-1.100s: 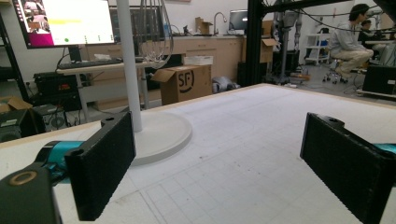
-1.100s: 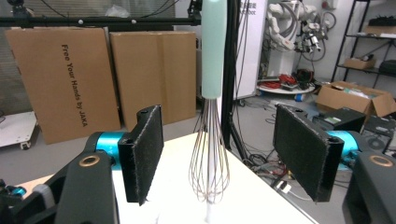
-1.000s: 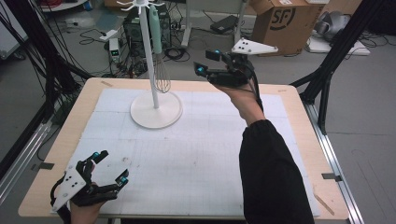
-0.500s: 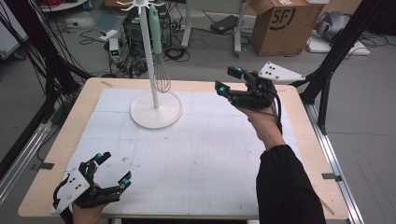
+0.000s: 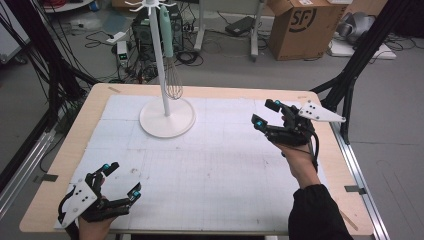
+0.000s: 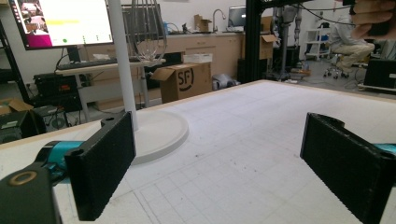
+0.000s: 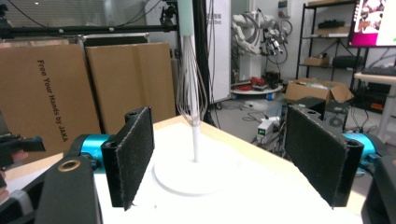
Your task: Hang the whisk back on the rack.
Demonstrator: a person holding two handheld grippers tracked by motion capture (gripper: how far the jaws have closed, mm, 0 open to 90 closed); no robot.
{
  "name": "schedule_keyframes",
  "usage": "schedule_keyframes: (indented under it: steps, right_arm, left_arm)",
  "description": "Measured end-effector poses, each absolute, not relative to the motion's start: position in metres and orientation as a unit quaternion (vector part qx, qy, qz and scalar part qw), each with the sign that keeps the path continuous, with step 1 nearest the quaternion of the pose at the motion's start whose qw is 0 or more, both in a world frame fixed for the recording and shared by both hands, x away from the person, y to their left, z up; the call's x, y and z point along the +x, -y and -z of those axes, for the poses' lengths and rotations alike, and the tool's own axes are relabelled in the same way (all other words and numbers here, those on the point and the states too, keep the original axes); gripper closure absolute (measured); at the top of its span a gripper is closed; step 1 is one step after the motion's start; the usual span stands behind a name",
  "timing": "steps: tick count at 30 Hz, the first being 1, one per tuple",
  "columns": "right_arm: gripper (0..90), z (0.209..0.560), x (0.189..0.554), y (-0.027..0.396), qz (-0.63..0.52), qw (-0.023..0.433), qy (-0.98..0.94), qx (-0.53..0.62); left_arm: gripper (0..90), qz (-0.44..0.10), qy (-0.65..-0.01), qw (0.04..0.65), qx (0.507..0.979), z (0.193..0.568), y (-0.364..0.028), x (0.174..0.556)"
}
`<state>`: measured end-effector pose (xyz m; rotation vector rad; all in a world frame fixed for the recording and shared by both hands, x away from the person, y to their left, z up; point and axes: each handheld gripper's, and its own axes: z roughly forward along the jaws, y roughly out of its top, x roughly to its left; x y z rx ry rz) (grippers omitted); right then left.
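A white stand [image 5: 166, 120] with a round base rises at the back left of the table. A wire whisk [image 5: 172, 82] with a pale green handle hangs from its top hook. My right gripper [image 5: 264, 113] hovers open over the right side of the mat, well to the right of the stand and pointing toward it, with nothing between its jaws. In the right gripper view the whisk [image 7: 191, 93] and stand base [image 7: 196, 175] lie ahead of the right gripper [image 7: 219, 154]. My left gripper [image 5: 124, 179] rests open and empty at the front left corner. The left gripper [image 6: 224, 163] faces the stand [image 6: 122, 60].
A white gridded mat [image 5: 215, 165] covers most of the wooden table [image 5: 65, 150]. Beyond the far edge are a cardboard box [image 5: 300, 25], a computer tower, cables and black frame legs. The person's right forearm [image 5: 310, 200] reaches in from the bottom right.
My right gripper has drawn back from beside the hanging whisk, moving right and toward the person. The whisk stays on its hook. The left gripper has barely moved.
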<state>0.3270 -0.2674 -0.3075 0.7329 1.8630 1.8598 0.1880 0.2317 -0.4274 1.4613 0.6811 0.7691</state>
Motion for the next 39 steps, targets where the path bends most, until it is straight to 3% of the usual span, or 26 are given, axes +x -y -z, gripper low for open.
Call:
schedule_keyframes:
  steps: [28, 39]
  right_arm:
    - [22.4, 0.369, 0.245, 0.297, -0.683, 0.241, -0.634, 0.271]
    - [22.4, 0.382, 0.235, 0.299, -0.683, 0.252, -0.63, 0.271]
  left_arm:
    - [10.8, -0.346, -0.3, 0.626, 0.631, 0.429, -0.23, 0.188]
    - [10.8, -0.357, -0.301, 0.623, 0.628, 0.43, -0.231, 0.187]
